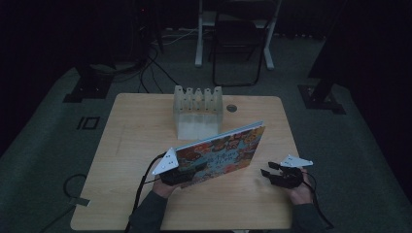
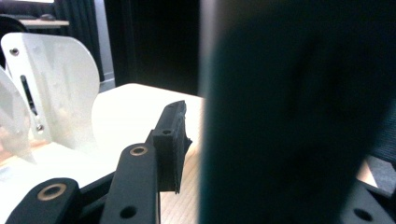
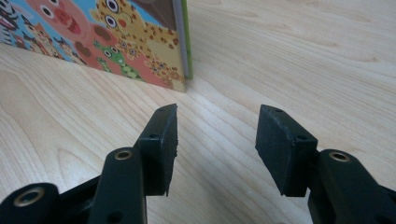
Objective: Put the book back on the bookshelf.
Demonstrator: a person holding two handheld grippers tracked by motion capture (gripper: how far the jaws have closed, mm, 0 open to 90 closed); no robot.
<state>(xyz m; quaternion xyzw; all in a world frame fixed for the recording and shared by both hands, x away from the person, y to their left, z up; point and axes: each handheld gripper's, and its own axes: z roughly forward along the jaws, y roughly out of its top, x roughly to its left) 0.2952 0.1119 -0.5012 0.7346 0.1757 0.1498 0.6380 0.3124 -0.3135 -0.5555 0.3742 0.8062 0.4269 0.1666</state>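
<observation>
- Book point(image 1: 221, 153) is held on edge by the left gripper point(image 1: 187, 175), near the rack point(image 1: 197, 109).
- Right gripper point(image 3: 217, 140) is spread wide, empty.
- Racking appears still undone.

no text, label, brand or number can be read anywhere. the book point(image 1: 221, 153) cover carries lettering among its cartoon animals in the high view, but it is too small and dim to make out. in the right gripper view the cover's near corner point(image 3: 107, 37) shows only drawn animals, no words.
</observation>
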